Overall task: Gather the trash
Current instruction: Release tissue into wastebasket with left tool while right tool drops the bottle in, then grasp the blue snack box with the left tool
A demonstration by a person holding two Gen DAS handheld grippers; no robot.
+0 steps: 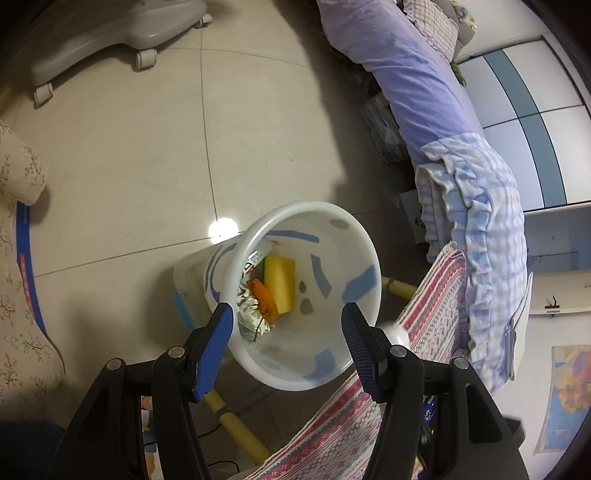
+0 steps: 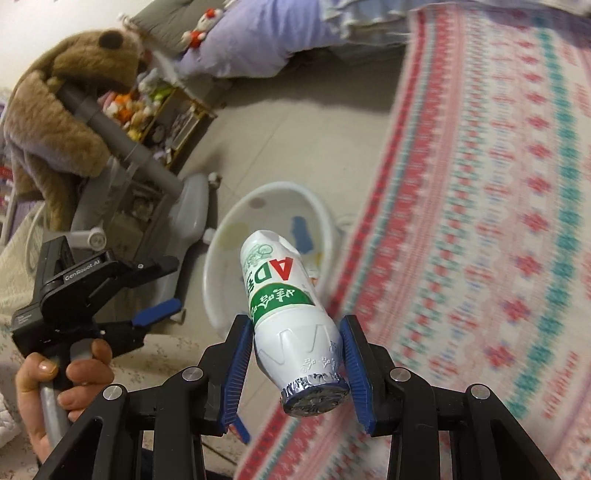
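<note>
A white trash bin (image 1: 364, 258) stands on the tiled floor below my left gripper (image 1: 288, 317). It holds a yellow sponge (image 1: 280, 286), an orange scrap (image 1: 264, 299) and crumpled paper (image 1: 247, 308). My left gripper is open and empty, its blue pads either side of the bin's mouth. My right gripper (image 2: 297, 330) is shut on a white drink bottle (image 2: 291, 314) with a green label, foil end toward the camera. The bottle hangs above the bin (image 2: 218, 266). The left gripper (image 2: 157, 312) also shows in the right wrist view, held in a hand.
A red and teal patterned cloth (image 2: 480, 221) covers a table edge at the right of the bin. A bed with lilac covers (image 1: 424, 85) lies beyond. A grey wheeled chair base (image 1: 110, 33) and a brown plush toy (image 2: 62, 96) are across the floor.
</note>
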